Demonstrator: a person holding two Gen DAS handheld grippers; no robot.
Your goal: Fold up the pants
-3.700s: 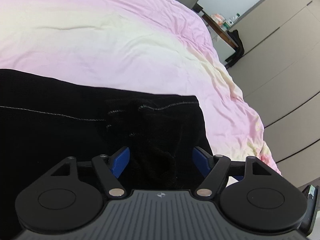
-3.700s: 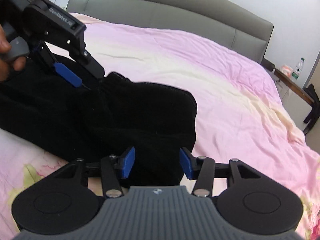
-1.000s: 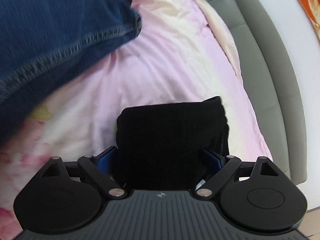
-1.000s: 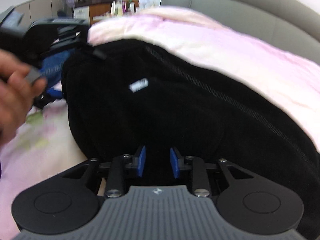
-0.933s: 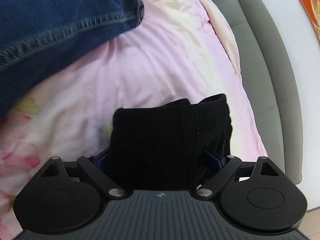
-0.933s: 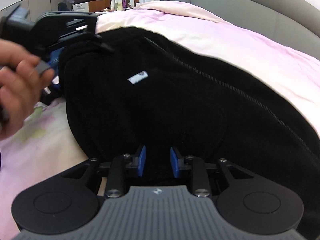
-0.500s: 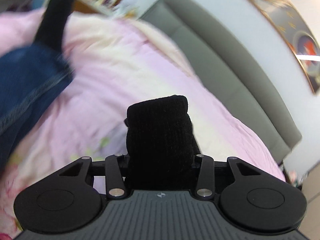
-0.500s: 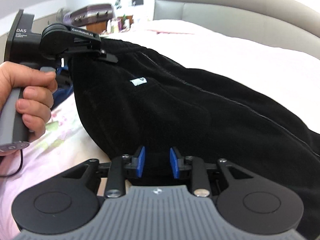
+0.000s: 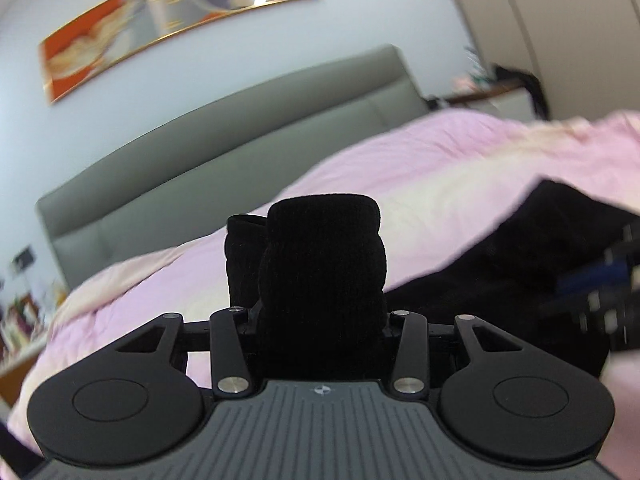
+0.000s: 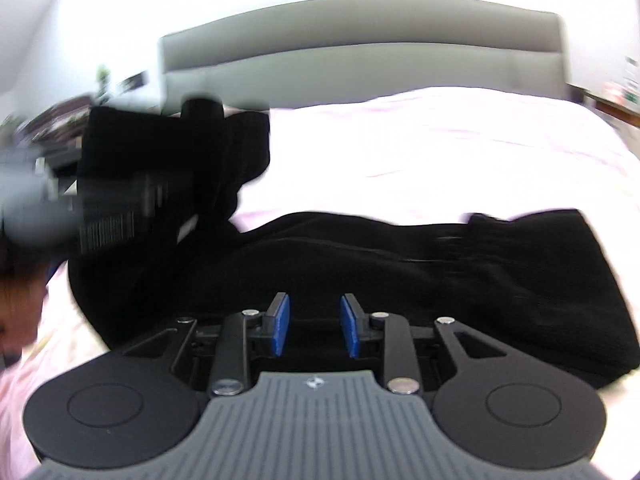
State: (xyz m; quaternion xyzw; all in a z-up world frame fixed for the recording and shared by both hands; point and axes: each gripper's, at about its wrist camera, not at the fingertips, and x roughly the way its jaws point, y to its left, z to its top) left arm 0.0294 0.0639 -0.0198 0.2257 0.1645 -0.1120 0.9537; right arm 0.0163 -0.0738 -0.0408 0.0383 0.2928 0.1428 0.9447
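Black pants (image 10: 400, 272) stretch across the bed, one bunched end lifted upright.

The pants (image 9: 324, 276) are plain black throughout. The bedspread (image 9: 420, 152) is pale pink fading into cream bands. The headboard (image 9: 224, 120) is grey-green with stitched panel seams. At the upper left of the left wrist view, a gold-framed picture (image 9: 160, 16) shows orange, white and grey. The right gripper (image 10: 314, 326) is black with bright blue pads on its fingers (image 10: 280, 324); its ribbed housing is grey. The wall is pale blue-white.
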